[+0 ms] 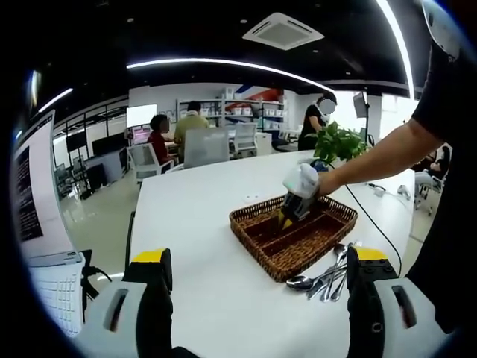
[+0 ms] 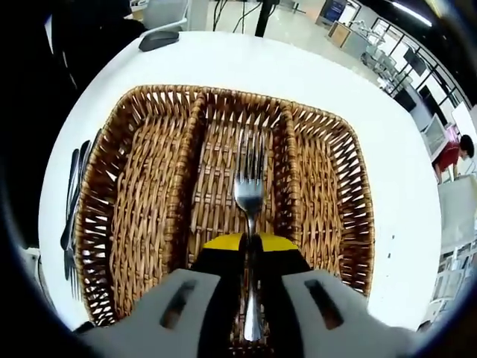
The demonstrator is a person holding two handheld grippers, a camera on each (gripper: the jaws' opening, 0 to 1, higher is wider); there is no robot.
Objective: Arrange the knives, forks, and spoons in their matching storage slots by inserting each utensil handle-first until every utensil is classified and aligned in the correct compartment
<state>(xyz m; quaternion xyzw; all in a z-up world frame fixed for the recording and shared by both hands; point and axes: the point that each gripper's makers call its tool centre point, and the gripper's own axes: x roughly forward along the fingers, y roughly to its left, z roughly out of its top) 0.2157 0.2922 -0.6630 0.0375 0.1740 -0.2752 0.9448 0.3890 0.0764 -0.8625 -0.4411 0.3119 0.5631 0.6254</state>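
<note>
A brown wicker tray (image 2: 190, 142) with three long slots lies on the white table. My right gripper (image 2: 250, 246) is shut on a silver fork (image 2: 248, 190) by its handle, tines pointing away, held over the middle slot. In the left gripper view that same tray (image 1: 257, 240) sits right of centre, with the right gripper (image 1: 292, 209) dipping into it. A heap of loose silver cutlery (image 1: 328, 277) lies on the table just beside the tray's near corner. My left gripper (image 1: 257, 272) stands open above the bare table, apart from the tray. More dark utensils (image 2: 71, 201) lie left of the tray.
The white table (image 1: 201, 216) stretches away towards a green plant (image 1: 339, 142) at its far end. A laptop (image 1: 45, 283) sits at the left. A person's arm (image 1: 380, 153) reaches in from the right. A black cable (image 1: 373, 220) runs along the table. People sit at desks behind.
</note>
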